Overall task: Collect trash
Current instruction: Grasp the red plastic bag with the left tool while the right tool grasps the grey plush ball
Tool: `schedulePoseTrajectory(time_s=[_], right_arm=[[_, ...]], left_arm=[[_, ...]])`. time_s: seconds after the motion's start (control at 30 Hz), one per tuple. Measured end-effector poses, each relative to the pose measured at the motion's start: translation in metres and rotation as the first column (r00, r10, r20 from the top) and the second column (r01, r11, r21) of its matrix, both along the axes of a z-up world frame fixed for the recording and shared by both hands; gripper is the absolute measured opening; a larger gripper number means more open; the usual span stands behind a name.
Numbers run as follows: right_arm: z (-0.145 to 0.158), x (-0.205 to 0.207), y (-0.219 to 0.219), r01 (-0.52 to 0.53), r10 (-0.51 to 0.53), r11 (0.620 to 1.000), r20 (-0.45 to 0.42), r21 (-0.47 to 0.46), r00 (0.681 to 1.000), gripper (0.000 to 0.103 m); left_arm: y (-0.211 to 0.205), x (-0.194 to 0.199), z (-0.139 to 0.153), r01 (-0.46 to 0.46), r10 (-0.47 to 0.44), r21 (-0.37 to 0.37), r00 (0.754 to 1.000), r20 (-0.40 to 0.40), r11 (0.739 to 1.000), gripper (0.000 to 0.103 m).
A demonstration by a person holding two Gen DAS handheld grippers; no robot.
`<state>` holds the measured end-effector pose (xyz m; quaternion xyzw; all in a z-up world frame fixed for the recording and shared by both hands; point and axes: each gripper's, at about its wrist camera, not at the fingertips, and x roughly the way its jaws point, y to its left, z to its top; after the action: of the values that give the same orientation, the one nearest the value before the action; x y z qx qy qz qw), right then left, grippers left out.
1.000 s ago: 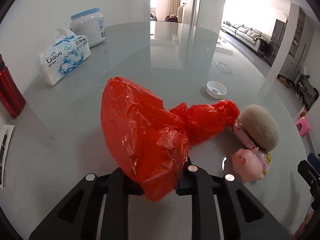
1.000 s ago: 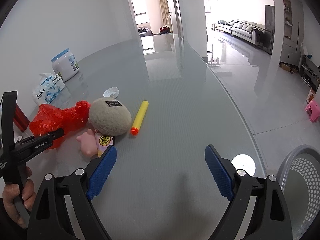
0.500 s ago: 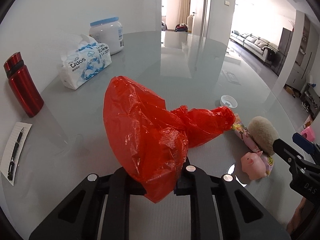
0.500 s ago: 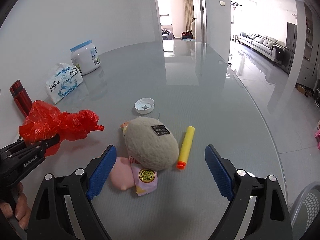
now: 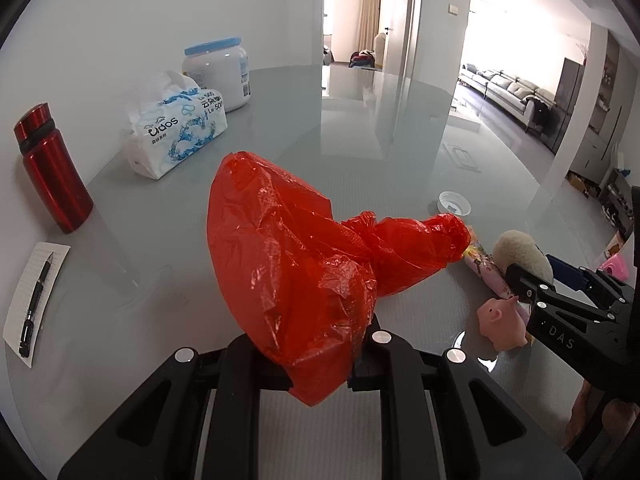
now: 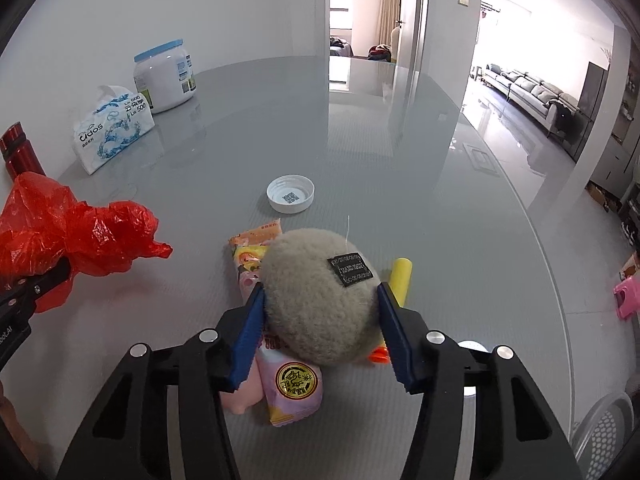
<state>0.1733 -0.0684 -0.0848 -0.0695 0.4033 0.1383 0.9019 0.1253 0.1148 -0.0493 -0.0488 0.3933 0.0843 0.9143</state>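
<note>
The left gripper (image 5: pixel 320 364) pinches the red bag (image 5: pixel 296 264), the right gripper (image 6: pixel 320 320) brackets the fuzzy ball (image 6: pixel 316 296) without clearly squeezing it, and wrappers (image 6: pixel 294 384), a yellow dart (image 6: pixel 401 280) and a cap (image 6: pixel 291 193) beyond look uncollected.
</note>
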Motion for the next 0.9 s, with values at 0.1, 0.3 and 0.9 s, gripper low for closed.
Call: schedulePoseTrajectory(time_s=[0.1,0.3,0.9], right_arm=[[0.004,-0.005,0.002,-0.015,0.015,1.0,0.017,0.002,1.0,0.051],[0.016,-0.019,0.002,-0.024,0.023,1.0,0.05,0.019,0.999,0.05],[0.06,-0.083,-0.027,0.005,-0.018,0.997,0.164,0.076,0.986,0.05]], left_arm=[[0.0,-0.002,0.002,0.003,-0.003,-0.001,1.0,0.006,1.0,0.017],[0.001,-0.01,0.008,0.008,-0.008,-0.003,1.0,0.022,1.0,0.017],[-0.019,-0.045,0.036,0.047,-0.049,0.022,0.995,0.09,0.999,0.017]])
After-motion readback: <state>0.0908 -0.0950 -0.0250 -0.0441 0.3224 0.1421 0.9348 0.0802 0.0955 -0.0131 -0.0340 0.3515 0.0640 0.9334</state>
